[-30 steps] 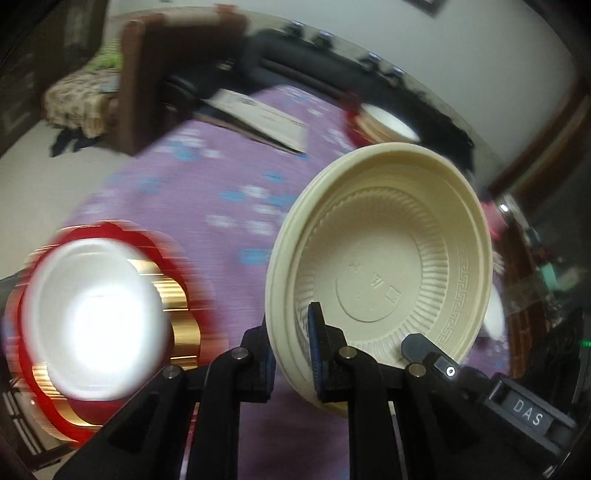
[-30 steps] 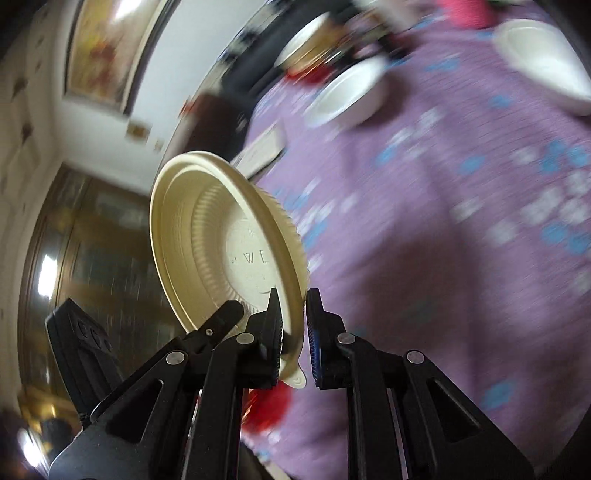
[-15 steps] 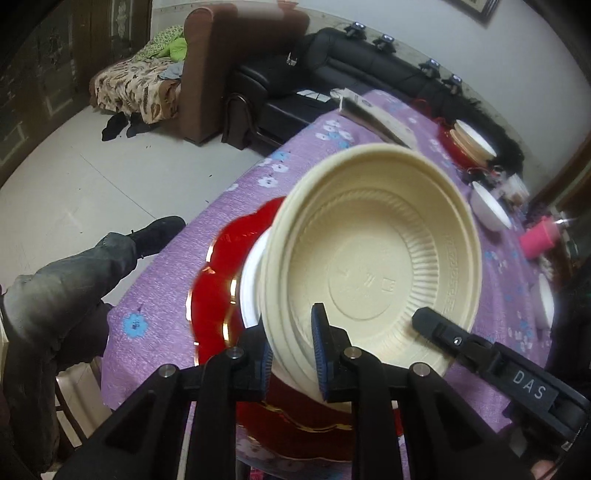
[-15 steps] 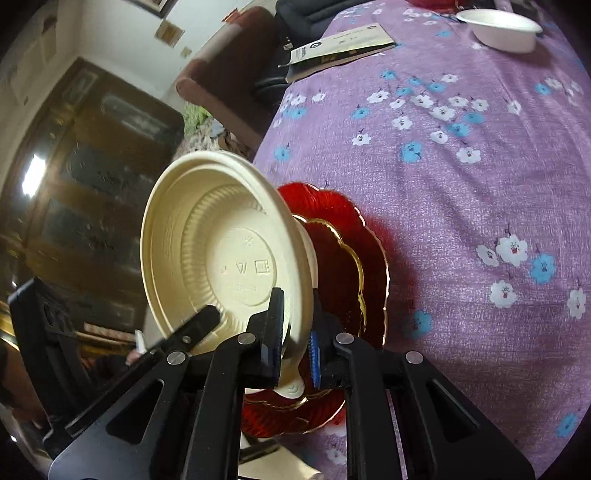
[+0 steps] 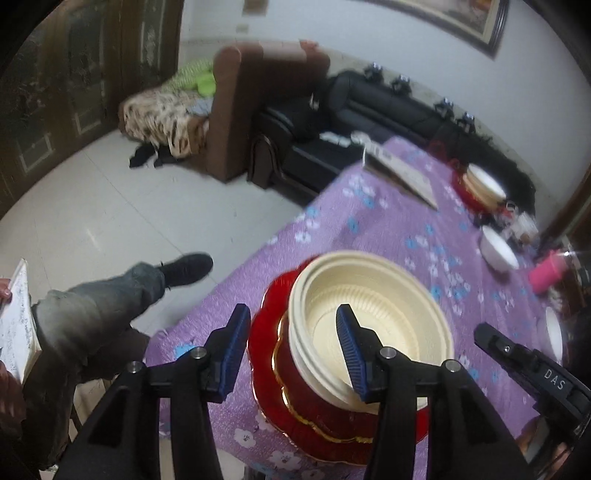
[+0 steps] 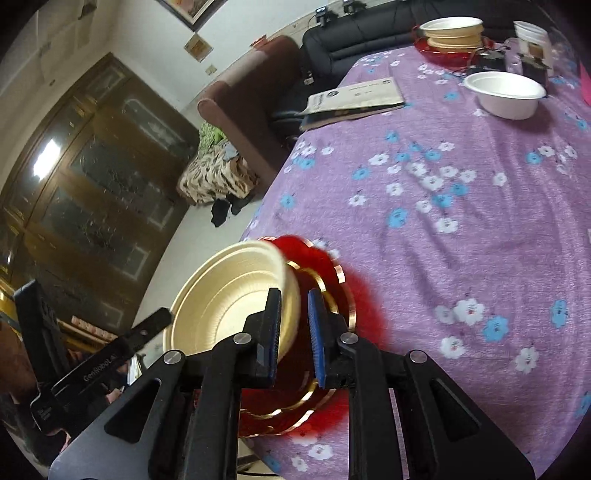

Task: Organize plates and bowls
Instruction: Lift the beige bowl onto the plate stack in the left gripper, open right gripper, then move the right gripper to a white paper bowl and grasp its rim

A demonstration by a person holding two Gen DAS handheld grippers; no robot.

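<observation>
A cream bowl (image 5: 373,325) sits nested in a stack on a red gold-rimmed plate (image 5: 273,369) at the near corner of the purple flowered table. My left gripper (image 5: 291,350) is open, its jaws wide apart around the bowl's near rim without gripping it. In the right wrist view the same cream bowl (image 6: 229,306) rests on the red plate (image 6: 325,291). My right gripper (image 6: 293,336) is slightly open, its jaws on either side of the bowl's rim with a visible gap.
A white bowl (image 6: 506,92) and a booklet (image 6: 354,98) lie further along the table. A second stack of bowls on a red plate (image 6: 450,33) stands at the far end. A pink cup (image 5: 546,275) is at the right. A person's leg (image 5: 110,314) is by the table's left edge.
The cream bowl came down onto the stack on the red plate. Both grippers, which were shut on its rim, have opened; the left one opened wide.
</observation>
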